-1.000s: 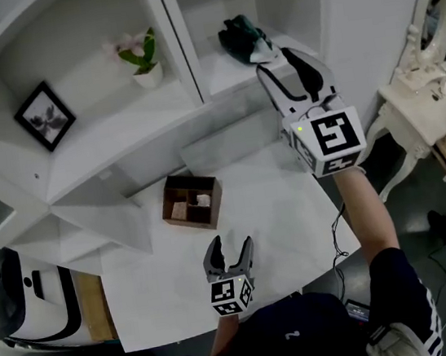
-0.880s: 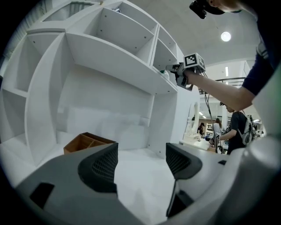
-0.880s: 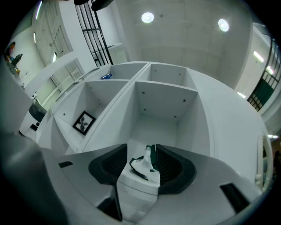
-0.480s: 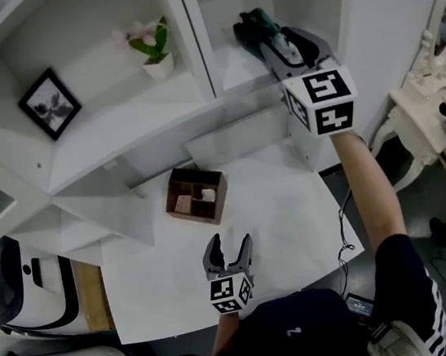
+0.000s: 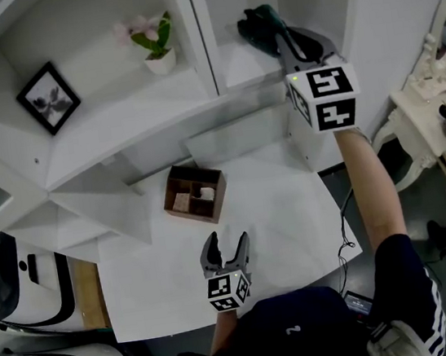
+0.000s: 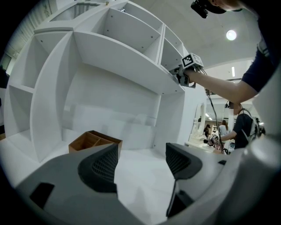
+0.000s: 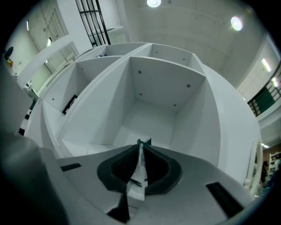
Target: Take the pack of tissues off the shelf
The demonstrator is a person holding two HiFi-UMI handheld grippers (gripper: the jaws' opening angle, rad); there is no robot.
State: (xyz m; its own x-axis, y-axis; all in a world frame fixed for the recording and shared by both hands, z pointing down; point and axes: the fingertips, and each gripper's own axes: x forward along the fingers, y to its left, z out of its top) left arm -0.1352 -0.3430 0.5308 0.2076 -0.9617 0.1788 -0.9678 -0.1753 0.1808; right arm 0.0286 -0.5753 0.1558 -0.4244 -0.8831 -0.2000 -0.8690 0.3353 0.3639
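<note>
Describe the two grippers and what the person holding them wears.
The left gripper and right gripper are grey and black, with curved fingers and dark ribbed pads. Each carries a white cube printed with black square markers; a green light shows on the right one. The person wears a dark short-sleeved top with white stripes.

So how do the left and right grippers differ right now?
Jaws: the left gripper's stand apart with nothing between them; the right gripper's have just been closing and now pinch the pack of tissues. Place: the left gripper hangs low over the table; the right gripper reaches up into the shelf. Both point toward the shelf.
</note>
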